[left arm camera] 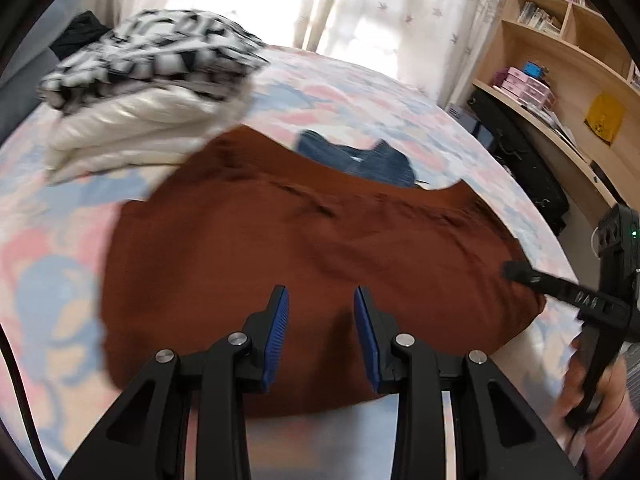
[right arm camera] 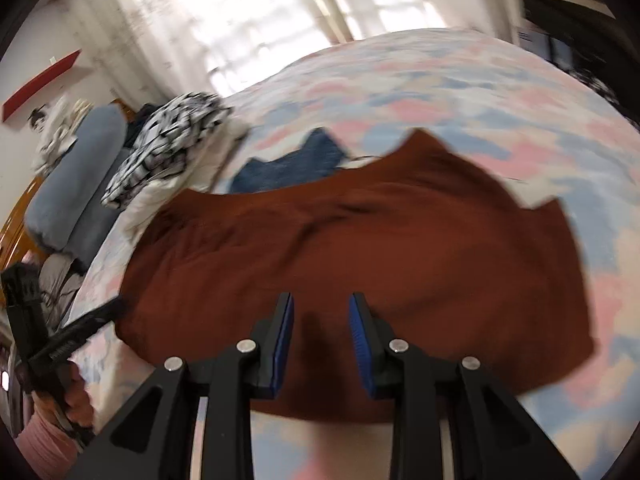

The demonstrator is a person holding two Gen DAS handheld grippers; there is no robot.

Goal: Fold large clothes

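Left wrist view is showing the left gripper [left arm camera: 321,328] hanging over a rust-brown garment [left arm camera: 304,264], its blue ribbed pads standing apart with nothing between them. The garment is lying spread and softly creased, a matte woven cloth with a notched far edge, on a bed cover [left arm camera: 52,272] printed in pale pink, blue and cream blotches. Just beyond the garment's far edge a piece of dark blue denim [left arm camera: 360,160] is peeking out. Beyond the garment's far left corner a black-and-white patterned cloth [left arm camera: 152,52] is sitting on a glossy cream quilted one [left arm camera: 132,128]. Past the garment to the right, a light wooden shelf unit [left arm camera: 560,52] is holding books and small pink boxes; sheer white curtains [left arm camera: 360,4] are glowing behind the bed. No writing is legible anywhere.

Right wrist view is showing the right gripper [right arm camera: 321,332], likewise parted and empty above the garment's near edge. To the garment's left a grey-blue bolster [right arm camera: 76,184] is lying by a wooden frame.
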